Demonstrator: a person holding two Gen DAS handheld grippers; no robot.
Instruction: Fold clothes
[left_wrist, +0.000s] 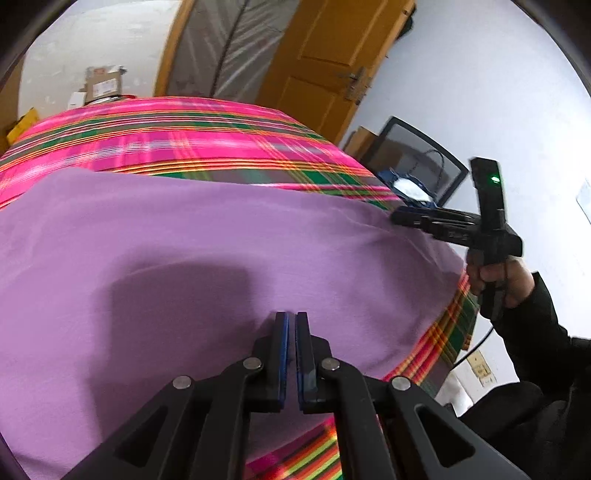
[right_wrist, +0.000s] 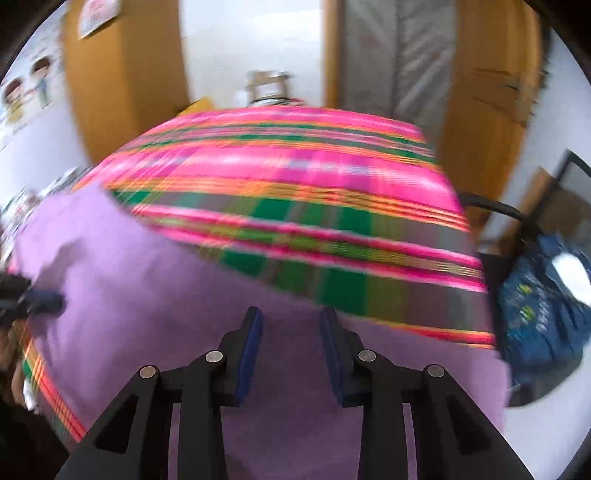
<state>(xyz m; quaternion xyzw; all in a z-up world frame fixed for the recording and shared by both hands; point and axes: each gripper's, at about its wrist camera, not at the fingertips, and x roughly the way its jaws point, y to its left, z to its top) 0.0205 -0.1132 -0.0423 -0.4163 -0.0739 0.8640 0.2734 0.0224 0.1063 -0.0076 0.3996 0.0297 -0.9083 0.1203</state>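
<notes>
A purple garment (left_wrist: 184, 240) lies spread flat over a table covered by a pink, green and orange plaid cloth (left_wrist: 184, 136). My left gripper (left_wrist: 291, 317) hovers above the garment's near part, shut, with nothing seen between its blue pads. My right gripper (left_wrist: 397, 218) reaches over the garment's right edge, held by a hand (left_wrist: 495, 277) in a dark sleeve. In the right wrist view my right gripper (right_wrist: 291, 321) stands open over the purple garment (right_wrist: 147, 295) near its border with the plaid cloth (right_wrist: 295, 177), nothing between its pads. My left gripper (right_wrist: 40, 301) shows at the left edge.
A cardboard box (left_wrist: 103, 83) stands past the table's far end. Wooden doors (left_wrist: 325, 55) and a grey curtain are behind. A blue patterned bag (right_wrist: 543, 306) rests on a dark chair at the table's right side, beside a dark framed panel (left_wrist: 417, 158). The right wrist view is motion-blurred.
</notes>
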